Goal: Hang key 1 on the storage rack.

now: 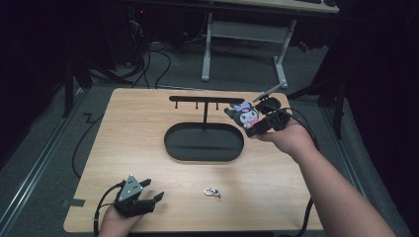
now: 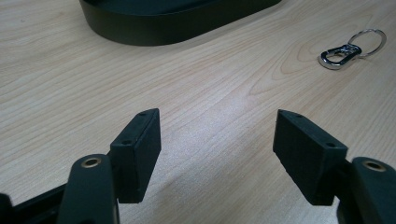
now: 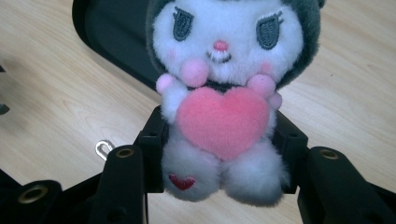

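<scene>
My right gripper (image 1: 253, 123) is shut on a small plush toy (image 1: 245, 115), white-faced with a dark hood and a pink heart (image 3: 223, 119), held in the air by the right end of a black hook stand (image 1: 205, 99). The jaws squeeze the toy's (image 3: 219, 93) lower body from both sides. The stand's oval black base (image 1: 203, 142) lies under and left of the toy. My left gripper (image 1: 154, 199) rests near the table's front left, open with bare wood between its pads (image 2: 140, 151). A silver clasp with a key ring (image 1: 212, 192) lies on the wood; it shows in the left gripper view as the clasp (image 2: 343, 52).
The wooden table (image 1: 123, 128) stands over a grey floor with cables and a white desk frame (image 1: 244, 32) behind it. The oval base's rim (image 2: 177, 28) rises ahead of the left gripper. A cable (image 1: 306, 128) trails from the right gripper.
</scene>
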Tool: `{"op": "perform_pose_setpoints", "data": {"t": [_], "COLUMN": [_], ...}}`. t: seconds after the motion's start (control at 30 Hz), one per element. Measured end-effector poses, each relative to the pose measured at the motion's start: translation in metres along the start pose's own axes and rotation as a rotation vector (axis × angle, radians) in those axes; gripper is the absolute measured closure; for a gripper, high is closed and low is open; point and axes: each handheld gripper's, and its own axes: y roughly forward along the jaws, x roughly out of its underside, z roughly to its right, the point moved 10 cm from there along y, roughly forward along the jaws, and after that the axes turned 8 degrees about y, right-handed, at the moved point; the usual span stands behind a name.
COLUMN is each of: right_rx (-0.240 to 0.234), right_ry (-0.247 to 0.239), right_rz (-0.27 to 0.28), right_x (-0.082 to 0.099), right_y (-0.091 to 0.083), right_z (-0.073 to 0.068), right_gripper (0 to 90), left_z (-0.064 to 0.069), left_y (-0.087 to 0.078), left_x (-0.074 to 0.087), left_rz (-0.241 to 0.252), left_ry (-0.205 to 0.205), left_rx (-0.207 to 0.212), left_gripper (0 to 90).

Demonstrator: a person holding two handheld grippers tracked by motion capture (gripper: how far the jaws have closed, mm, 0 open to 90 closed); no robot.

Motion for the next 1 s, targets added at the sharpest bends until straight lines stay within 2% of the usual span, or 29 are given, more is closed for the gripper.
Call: {"op": "perform_pose_setpoints", "data": {"t": [0.33,0.37,0.5,0.6,0.67,0.77,1.0], "right_rx": [0.015,0.016,0.020,0.027,0.018,0.032,0.010], "right_ry": [0.005,0.020,0.013,0.018,0.035,0.055,0.085], "right_rz": [0.022,0.025,0.037,0.036,0.036,0.022,0.021], "right_x": [-0.020,-0.021,-0.027,-0.026,-0.023,-0.015,-0.001], "right_y": [-0.004,-0.004,-0.004,0.000,0.004,0.011,0.025], "right_z": [0.001,0.000,0.002,0.006,0.009,0.017,0.026], "right_gripper": [51.6,51.6,51.5,51.4,51.3,51.2,50.8], "left_z": [0.000,0.000,-0.001,-0.001,0.000,0.001,0.004], "left_y": [0.000,0.000,0.000,0.000,0.000,0.000,0.003], "left_x": [0.000,0.000,0.001,0.001,0.001,0.001,0.001], "left_rz": [-0.001,-0.002,-0.003,-0.003,-0.003,-0.002,-0.013], "left_ry": [0.004,0.003,0.002,0.003,0.003,0.010,0.026], "left_rx": [0.000,0.000,-0.001,0.000,0.002,0.004,0.008], "left_gripper": [32.9,32.9,33.0,33.0,33.1,33.2,33.2]}}
